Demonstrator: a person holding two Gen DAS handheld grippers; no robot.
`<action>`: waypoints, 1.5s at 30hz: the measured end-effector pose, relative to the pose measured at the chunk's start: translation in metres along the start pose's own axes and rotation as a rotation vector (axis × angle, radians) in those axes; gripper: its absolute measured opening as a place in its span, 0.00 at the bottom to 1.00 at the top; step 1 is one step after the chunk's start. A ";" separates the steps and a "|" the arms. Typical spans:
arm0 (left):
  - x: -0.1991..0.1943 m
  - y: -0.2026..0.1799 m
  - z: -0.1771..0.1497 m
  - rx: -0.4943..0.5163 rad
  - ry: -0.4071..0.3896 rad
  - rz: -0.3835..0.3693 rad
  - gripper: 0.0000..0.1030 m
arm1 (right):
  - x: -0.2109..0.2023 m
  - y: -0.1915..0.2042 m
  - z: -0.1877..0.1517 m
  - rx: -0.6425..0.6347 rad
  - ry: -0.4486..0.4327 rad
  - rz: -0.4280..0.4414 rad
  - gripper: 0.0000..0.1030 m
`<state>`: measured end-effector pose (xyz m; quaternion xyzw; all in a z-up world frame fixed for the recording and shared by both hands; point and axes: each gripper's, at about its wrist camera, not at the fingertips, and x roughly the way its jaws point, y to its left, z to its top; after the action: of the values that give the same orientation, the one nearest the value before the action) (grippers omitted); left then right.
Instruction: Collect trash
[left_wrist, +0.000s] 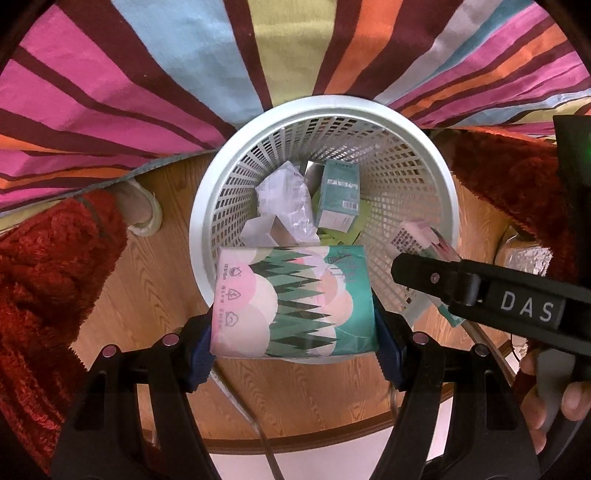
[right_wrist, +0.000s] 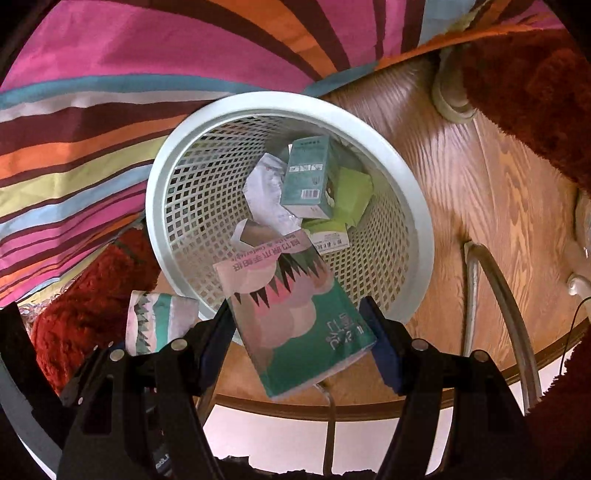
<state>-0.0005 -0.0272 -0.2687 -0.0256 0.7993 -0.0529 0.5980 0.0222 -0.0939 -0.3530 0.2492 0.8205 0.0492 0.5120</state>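
Observation:
A white mesh trash basket (left_wrist: 424, 155) stands on the wooden floor; it also shows in the right wrist view (right_wrist: 177, 206). Inside lie a teal carton (left_wrist: 338, 194), crumpled white paper (left_wrist: 282, 199) and green packets (right_wrist: 352, 195). My left gripper (left_wrist: 295, 332) is shut on a tissue pack with a green-and-pink pattern (left_wrist: 291, 302), held over the basket's near rim. My right gripper (right_wrist: 301, 332) is shut on a second patterned tissue pack (right_wrist: 295, 317), tilted over the near rim. The left pack also shows in the right wrist view (right_wrist: 159, 321).
A striped multicoloured cloth (left_wrist: 147, 74) hangs behind the basket. Red fuzzy fabric (left_wrist: 44, 277) lies on both sides. A white chair-leg foot (left_wrist: 142, 210) stands left of the basket. A grey cable (right_wrist: 506, 295) runs over the floor at the right.

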 end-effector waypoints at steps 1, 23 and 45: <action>0.001 0.000 0.001 0.000 0.003 0.001 0.67 | 0.000 -0.001 0.000 0.000 0.005 0.002 0.63; 0.010 0.008 -0.001 -0.035 0.043 -0.017 0.87 | 0.006 -0.003 -0.002 0.019 0.010 -0.017 0.92; -0.066 0.020 -0.023 -0.076 -0.259 -0.004 0.87 | -0.070 0.020 -0.035 -0.140 -0.291 -0.040 0.92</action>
<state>-0.0031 0.0003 -0.2021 -0.0566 0.7168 -0.0198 0.6947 0.0236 -0.1021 -0.2725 0.2010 0.7372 0.0594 0.6423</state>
